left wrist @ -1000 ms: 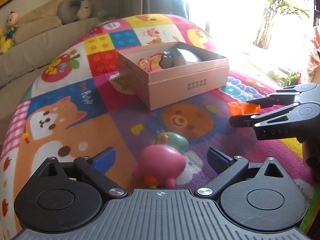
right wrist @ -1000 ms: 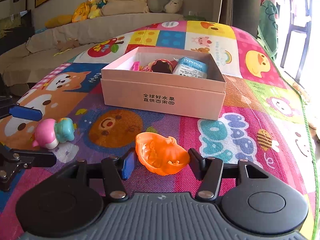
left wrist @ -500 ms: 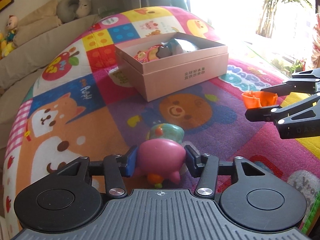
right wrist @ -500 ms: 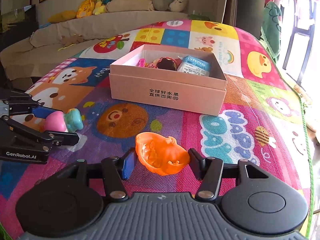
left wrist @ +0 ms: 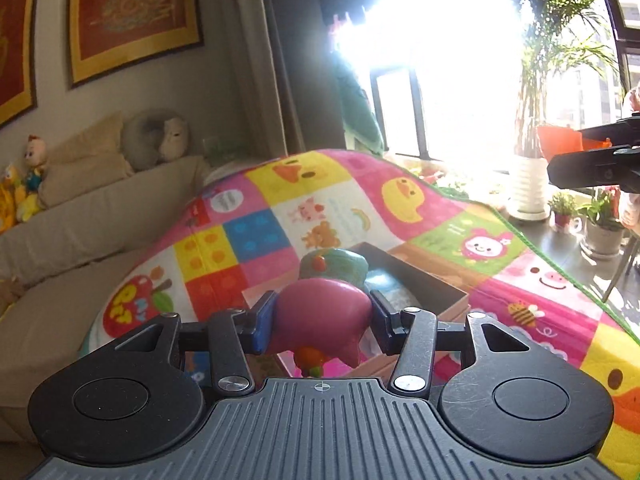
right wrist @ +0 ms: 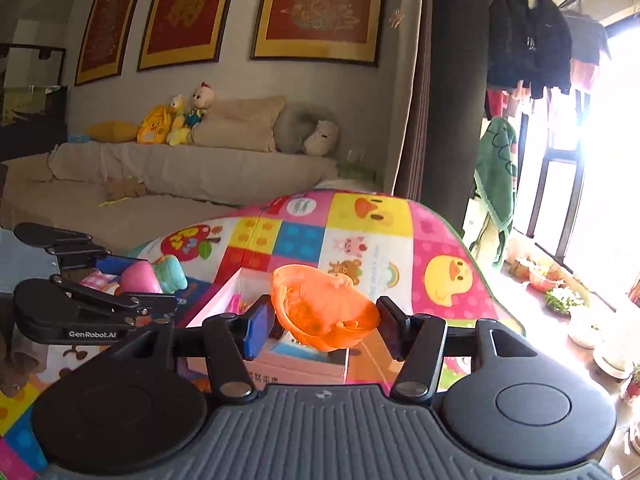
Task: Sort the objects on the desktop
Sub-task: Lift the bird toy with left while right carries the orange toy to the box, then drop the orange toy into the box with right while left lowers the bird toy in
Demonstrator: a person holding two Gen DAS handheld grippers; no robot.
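A pink and teal toy figure (left wrist: 320, 316) hangs in the air, my left gripper (left wrist: 322, 322) shut on its pink body. An orange toy shell (right wrist: 322, 312) is clamped in my right gripper (right wrist: 324, 326), also lifted off the mat. Below and ahead of both lies the open pink cardboard box (right wrist: 304, 368) (left wrist: 440, 300) with several small items inside. In the right wrist view the left gripper (right wrist: 128, 284) with its toy figure (right wrist: 154, 276) shows at the left. In the left wrist view the right gripper (left wrist: 580, 148) with the orange shell (left wrist: 558, 142) shows at the far right.
The box rests on a colourful cartoon play mat (left wrist: 280, 220) (right wrist: 440, 264). Behind it stands a beige sofa (right wrist: 180, 168) with plush toys (right wrist: 176, 120) and cushions. Potted plants (left wrist: 600, 220) line the bright window at the right.
My left gripper closed on the pink figure and lifted it off the mat. The right gripper rose with the orange shell. Both views now tilt up and sit closer over the box.
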